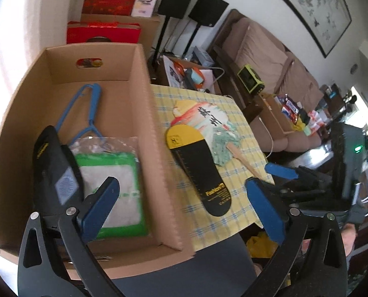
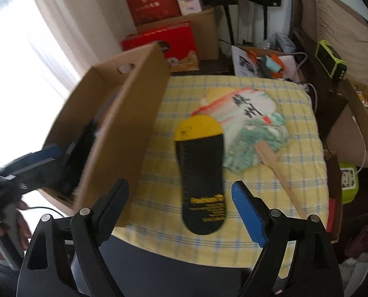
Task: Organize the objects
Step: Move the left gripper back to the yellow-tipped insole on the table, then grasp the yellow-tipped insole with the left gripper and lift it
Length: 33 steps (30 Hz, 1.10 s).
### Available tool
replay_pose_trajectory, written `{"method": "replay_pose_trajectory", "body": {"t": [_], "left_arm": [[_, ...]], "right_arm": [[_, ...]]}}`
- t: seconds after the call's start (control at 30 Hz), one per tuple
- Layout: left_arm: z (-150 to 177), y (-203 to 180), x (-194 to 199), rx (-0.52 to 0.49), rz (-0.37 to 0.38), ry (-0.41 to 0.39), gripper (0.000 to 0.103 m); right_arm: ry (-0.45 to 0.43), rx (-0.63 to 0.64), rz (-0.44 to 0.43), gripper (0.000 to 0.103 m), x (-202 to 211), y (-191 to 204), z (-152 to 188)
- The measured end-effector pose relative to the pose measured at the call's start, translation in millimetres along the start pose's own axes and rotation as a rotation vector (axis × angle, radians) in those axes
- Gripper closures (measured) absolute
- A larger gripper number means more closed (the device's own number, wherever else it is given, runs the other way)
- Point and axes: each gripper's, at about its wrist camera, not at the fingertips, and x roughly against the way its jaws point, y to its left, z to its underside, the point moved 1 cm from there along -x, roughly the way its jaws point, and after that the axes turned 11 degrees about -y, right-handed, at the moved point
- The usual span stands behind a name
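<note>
Left gripper [image 1: 181, 203]: spread wide with nothing between its blue pads, over the near right wall of the cardboard box [image 1: 144, 99].
Right gripper [image 2: 181, 212]: jaws apart and empty, straddling the heel of the loose insole [image 2: 201, 175], probably lining up a pick.
Loose insole: flat, black with a yellow toe and yellow print, lying just right of the box on the checked cloth [image 2: 295, 198], overlapping the paper fan [image 2: 248, 128].
Boxed insole [image 1: 55, 173]: dark, leaning against the box's left wall, likely its mate already stowed.
Box contents: green-edged plastic pouch [image 1: 114, 185] and blue wire hanger [image 1: 85, 109] on the floor.
Box: plain corrugated card, open top, oval handle hole.
Fan: painted paper, wooden handle pointing away from the box.
</note>
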Motion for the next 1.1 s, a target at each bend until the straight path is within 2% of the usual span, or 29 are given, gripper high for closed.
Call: {"method": "replay_pose_trajectory", "body": {"t": [0.37, 0.57, 0.87, 1.1], "left_arm": [[9, -43, -28, -0.042, -0.032, 0.022, 0.0], [11, -55, -39, -0.075, -0.059, 0.024, 0.0], [7, -54, -51, -0.078, -0.114, 0.031, 0.0], [2, -44, -48, -0.054, -0.116, 0.021, 0.0]], "right_arm": [[-0.004, 0.045, 0.102, 0.017, -17, -26, 36], [-0.007, 0.031, 0.103, 0.017, -28, -31, 51], [-0.03, 0.057, 0.126, 0.017, -49, -18, 68], [-0.034, 0.102, 0.149, 0.017, -68, -8, 77]]}}
